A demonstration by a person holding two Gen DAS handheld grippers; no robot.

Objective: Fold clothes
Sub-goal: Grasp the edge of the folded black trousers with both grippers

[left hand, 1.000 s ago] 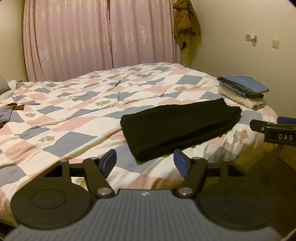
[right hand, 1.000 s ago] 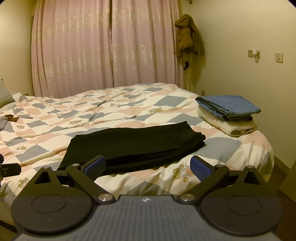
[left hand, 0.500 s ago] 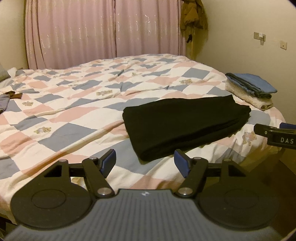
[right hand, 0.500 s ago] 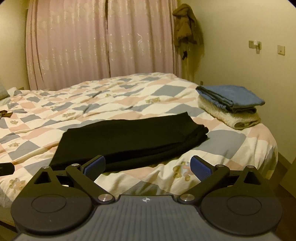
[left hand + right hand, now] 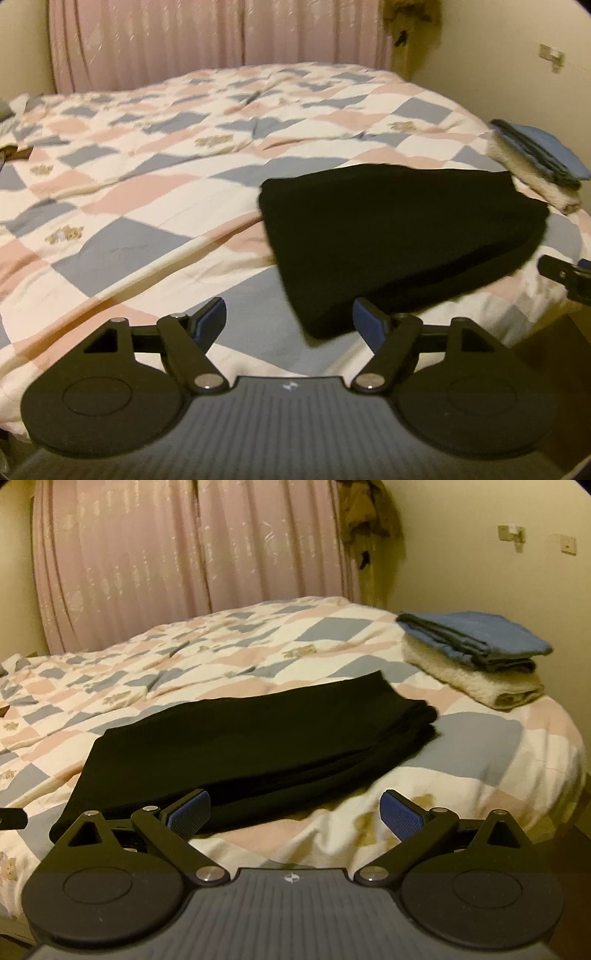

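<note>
1. Pink curtains (image 5: 184,565) close off the far wall, and below them a bed (image 5: 155,229) with a checked quilt fills the room; it serves as the folding surface, broad and flat enough for a garment laid out.
2. Near the foot of the bed lies the black garment (image 5: 258,746), flat, with its layers stacked at the 3 o'clock end in the right wrist view. It looks like a long folded rectangle; whether it wants another fold or is ready for the pile, I cannot judge.
3. At about 2 o'clock from it, by the bed's edge, sits a folded pile: a blue garment (image 5: 476,638) on top of a cream towel (image 5: 480,683), parked well clear of the working area.
4. Both tools hover low at the near edge of the bed, pointing across it.
5. Just short of the black cloth's near left corner, the left gripper (image 5: 288,325) has its jaws spread wide and holds nothing.
6. Along the near long edge, the right gripper (image 5: 295,812) is likewise wide apart and empty, its left pad just in front of the cloth.
</note>
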